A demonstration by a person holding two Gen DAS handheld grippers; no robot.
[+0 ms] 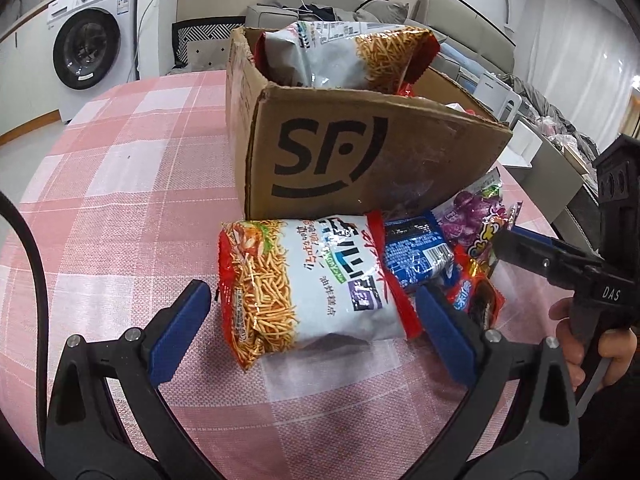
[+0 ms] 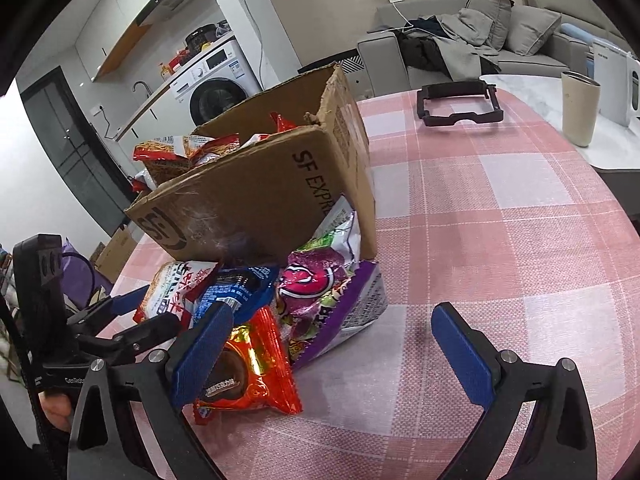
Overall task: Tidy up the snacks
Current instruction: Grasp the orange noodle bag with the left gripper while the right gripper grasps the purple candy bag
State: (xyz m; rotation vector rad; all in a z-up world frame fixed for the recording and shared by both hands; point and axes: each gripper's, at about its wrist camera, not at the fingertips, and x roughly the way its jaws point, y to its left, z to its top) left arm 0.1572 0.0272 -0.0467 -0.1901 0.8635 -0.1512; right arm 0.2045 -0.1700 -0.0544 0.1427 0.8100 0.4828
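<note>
Noodle packet [image 1: 320, 280] lies on the pink checked tablecloth [image 1: 120, 184] in front of the cardboard box [image 1: 360, 152], between the spread fingers of the left gripper [image 1: 316, 320], which do not clamp it. Right of it lie a blue packet [image 2: 236, 292], an orange packet [image 2: 256, 372] and a purple candy bag [image 2: 332, 304]. The right gripper [image 2: 332, 344] is spread wide, its left finger over the orange packet, holding nothing.

box [image 1: 360, 160] on table [image 1: 120, 160] | snack packets [image 1: 320, 280] before box
</note>
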